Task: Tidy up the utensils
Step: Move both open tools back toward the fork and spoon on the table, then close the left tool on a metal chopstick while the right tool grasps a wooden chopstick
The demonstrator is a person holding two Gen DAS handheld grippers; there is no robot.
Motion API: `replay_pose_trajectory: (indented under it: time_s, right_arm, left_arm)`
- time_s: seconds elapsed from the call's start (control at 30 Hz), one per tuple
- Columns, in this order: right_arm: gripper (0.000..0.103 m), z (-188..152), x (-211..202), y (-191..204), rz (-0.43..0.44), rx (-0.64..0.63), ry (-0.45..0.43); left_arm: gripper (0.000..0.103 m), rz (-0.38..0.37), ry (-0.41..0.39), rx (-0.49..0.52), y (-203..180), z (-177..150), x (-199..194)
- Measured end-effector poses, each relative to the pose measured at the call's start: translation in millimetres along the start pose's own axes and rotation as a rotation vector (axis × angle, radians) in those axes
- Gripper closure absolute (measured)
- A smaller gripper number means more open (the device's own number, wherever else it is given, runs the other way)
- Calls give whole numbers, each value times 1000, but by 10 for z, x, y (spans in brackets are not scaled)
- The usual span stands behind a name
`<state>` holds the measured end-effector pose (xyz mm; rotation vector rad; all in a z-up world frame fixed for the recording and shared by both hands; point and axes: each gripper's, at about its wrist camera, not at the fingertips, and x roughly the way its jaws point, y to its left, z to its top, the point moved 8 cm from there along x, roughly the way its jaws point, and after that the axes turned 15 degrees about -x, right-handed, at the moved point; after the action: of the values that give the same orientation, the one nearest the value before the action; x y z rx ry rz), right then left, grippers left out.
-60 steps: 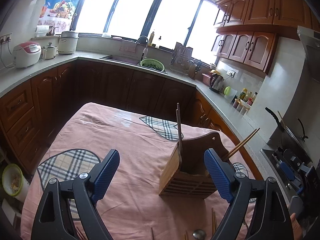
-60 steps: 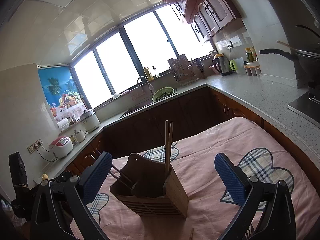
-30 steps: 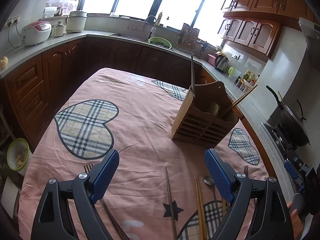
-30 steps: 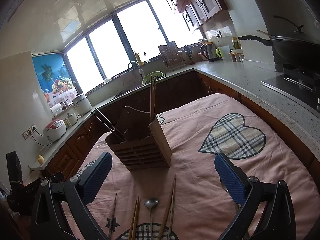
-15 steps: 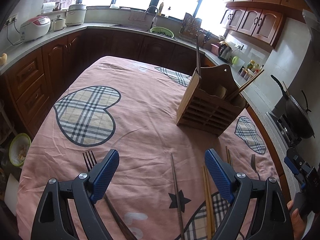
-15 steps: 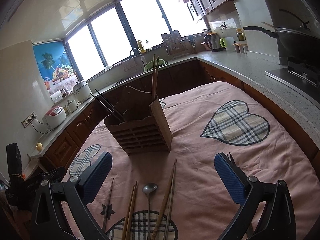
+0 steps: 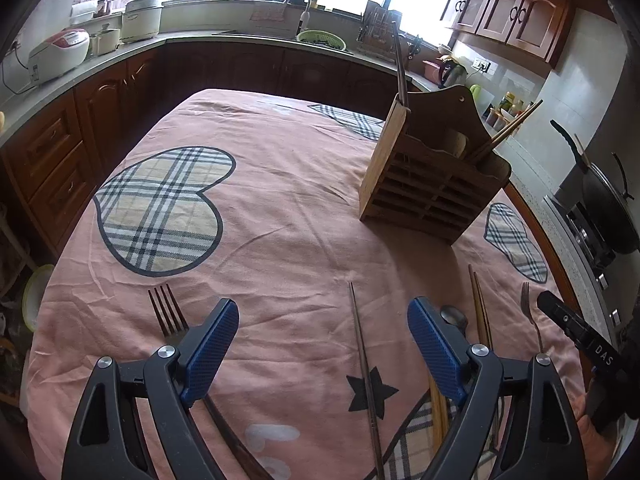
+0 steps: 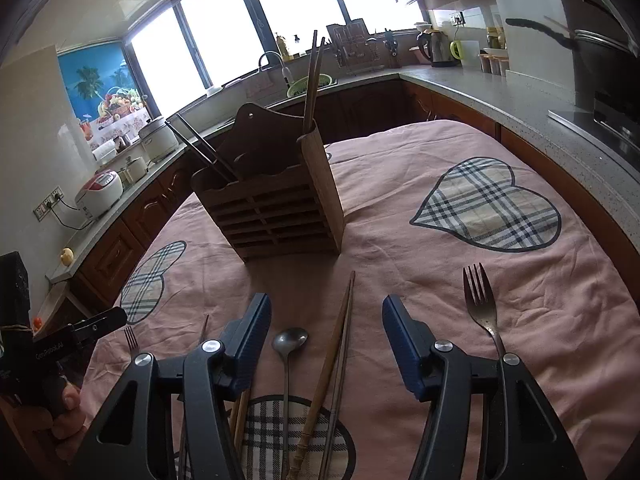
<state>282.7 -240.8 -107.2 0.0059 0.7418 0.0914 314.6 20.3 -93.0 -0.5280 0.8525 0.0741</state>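
Right wrist view: our right tongs [image 8: 324, 340] are closing, nothing pinched yet, spoon [image 8: 289, 340] & chopsticks [image 8: 334, 344] between them at 6 o'clock of rack [image 8: 272, 216]; centre on one utensil. Left tongs [image 7: 322, 346] released.

"DAS" on right tongs [image 7: 576, 330] body — "GenRobot.AI" on left tongs [image 8: 92, 330] body, small, blurred.

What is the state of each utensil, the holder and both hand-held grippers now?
Wooden holder: upright, chopsticks standing in it.
Spoon: flat on the cloth.
Chopstick pair: flat, beside the spoon.
Fork: flat, outside the fingers.
Left hand-held gripper: open, empty.
Right hand-held gripper: closing, spoon and chopstick pair between its fingers, nothing gripped.
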Motion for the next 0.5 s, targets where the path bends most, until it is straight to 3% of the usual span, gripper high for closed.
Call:
replay_pose_trajectory:
  time_s: [0.17, 0.5]
  right_arm:
    - [66, -140, 217, -9, -1, -14, 76]
    - [78, -353, 562, -36, -14, -47, 201]
  left_arm:
    - [29, 23, 47, 29, -55, -63, 214]
    - [47, 62, 137, 64, -107, -150, 655]
